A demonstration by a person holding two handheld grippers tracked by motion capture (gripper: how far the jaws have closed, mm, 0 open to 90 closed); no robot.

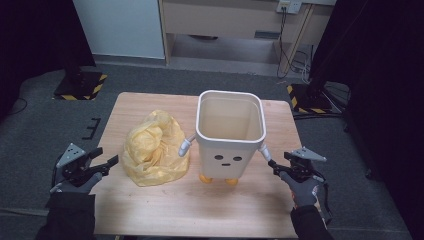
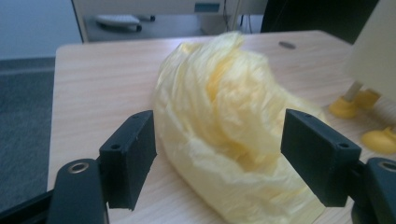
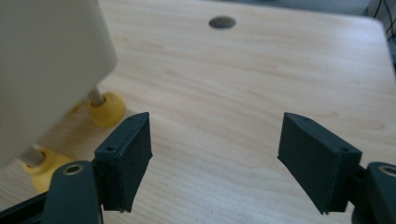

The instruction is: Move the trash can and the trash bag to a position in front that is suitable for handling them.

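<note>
2 grippers flank the work with jaws spread wide and empty: the left gripper (image 1: 107, 162) faces the crumpled yellow bag (image 1: 152, 148), probably to line the bin (image 1: 230, 131), which the right gripper (image 1: 275, 166) nears.

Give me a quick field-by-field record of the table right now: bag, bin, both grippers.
bag: crumpled yellow plastic bag lying on the wooden table, left of the bin
bin: cream bin with a face, small arms and yellow feet, standing upright, nothing visible inside
left gripper: left gripper open, aimed at the bag, bag showing between the jaws in its own view, pads not pressing on it
right gripper: right gripper open, holding nothing, close to the bin's right arm; contact unclear
</note>
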